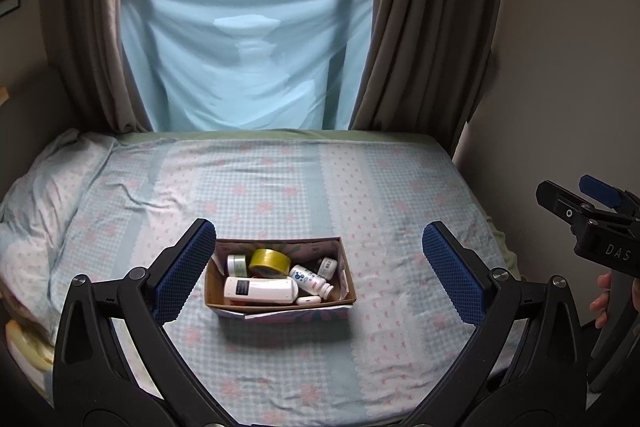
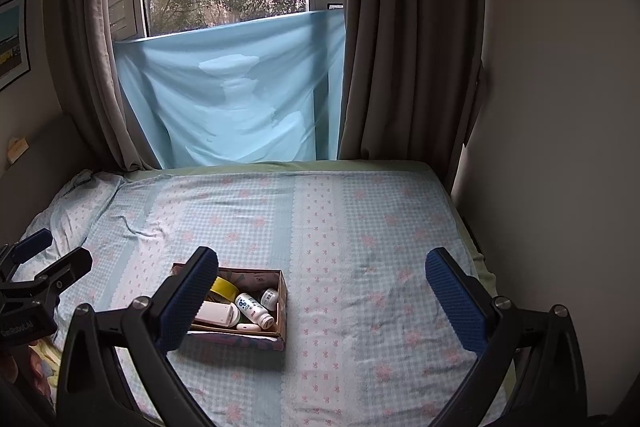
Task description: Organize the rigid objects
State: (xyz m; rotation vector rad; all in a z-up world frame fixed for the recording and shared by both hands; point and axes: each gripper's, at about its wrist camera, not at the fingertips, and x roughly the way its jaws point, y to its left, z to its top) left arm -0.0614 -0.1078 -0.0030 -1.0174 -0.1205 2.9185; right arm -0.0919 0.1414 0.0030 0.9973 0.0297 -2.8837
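An open cardboard box (image 1: 344,267) sits on the bed. In it lie a large white bottle (image 1: 260,290), a yellow tape roll (image 1: 270,261), a small white bottle with blue print (image 1: 310,279), a small round jar (image 1: 237,264) and other small items. My left gripper (image 1: 320,275) is open and empty, held above the bed with the box between its fingers in view. My right gripper (image 2: 332,301) is open and empty; the box (image 2: 282,301) lies by its left finger. The right gripper also shows in the left wrist view (image 1: 576,201).
The bed (image 1: 280,179) has a blue checked sheet with pink flowers. A pillow (image 1: 48,179) lies at the left. Grey curtains (image 1: 420,27) and a blue cloth (image 1: 248,55) hang under the window behind. A wall (image 2: 560,107) runs along the right.
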